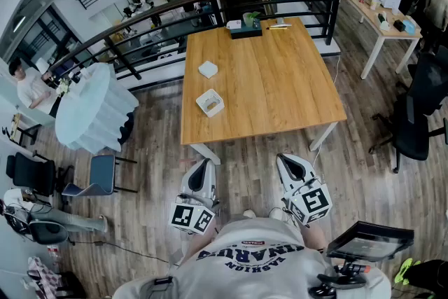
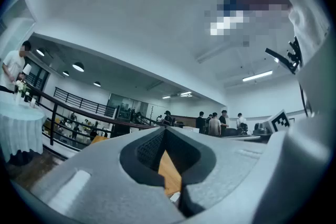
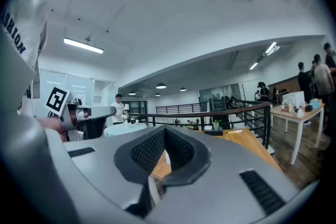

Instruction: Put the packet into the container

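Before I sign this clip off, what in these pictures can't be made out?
- Head view: container too small to show what lies inside it.
- Head view: packet too small to read any print.
- Left gripper view: the shut left claw covers nearly all the table; packet and container cannot be told.
- Right gripper view: the shut right claw leaves a white sliver in its gap; packet or container, unclear.

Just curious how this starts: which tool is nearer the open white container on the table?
Left. The left tool sits short of the table, almost in line with the container; the right tool is off to the right.
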A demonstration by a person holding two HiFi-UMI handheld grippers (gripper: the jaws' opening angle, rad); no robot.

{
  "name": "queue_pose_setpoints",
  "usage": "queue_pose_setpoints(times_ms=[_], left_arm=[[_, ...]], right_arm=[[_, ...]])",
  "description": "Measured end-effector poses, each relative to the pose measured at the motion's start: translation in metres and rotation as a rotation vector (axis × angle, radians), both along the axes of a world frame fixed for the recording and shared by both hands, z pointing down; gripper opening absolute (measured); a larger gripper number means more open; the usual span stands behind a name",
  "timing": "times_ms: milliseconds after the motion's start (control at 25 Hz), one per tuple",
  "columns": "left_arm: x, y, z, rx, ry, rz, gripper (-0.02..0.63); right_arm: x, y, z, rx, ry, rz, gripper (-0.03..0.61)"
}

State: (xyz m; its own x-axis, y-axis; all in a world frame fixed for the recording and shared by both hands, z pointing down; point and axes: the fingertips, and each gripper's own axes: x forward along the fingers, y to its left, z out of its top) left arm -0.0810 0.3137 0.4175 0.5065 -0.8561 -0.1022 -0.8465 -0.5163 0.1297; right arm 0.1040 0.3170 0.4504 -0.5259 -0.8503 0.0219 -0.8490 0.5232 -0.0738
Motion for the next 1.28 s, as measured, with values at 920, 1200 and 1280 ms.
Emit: queue_pose_setpoints(times_ms=[920, 1200, 1280], left_arm=[[-0.060, 0.016, 0.012, -0.019, -0.001, 0.092, 0.006], [-0.079, 0.013, 0.021, -0.006, -0.009, 0.137, 0.006], [-0.083, 0.013, 0.024, -0.013, -0.001, 0.142, 0.006]], right_arm=[[-0.067, 0.019, -0.002, -0.047, 0.018, 0.039, 0.008], [-0.082, 0.015, 0.002, -0.038, 0.043, 0.096, 0.008], [-0.087, 0.015, 0.002, -0.034, 0.072, 0.100, 0.008]])
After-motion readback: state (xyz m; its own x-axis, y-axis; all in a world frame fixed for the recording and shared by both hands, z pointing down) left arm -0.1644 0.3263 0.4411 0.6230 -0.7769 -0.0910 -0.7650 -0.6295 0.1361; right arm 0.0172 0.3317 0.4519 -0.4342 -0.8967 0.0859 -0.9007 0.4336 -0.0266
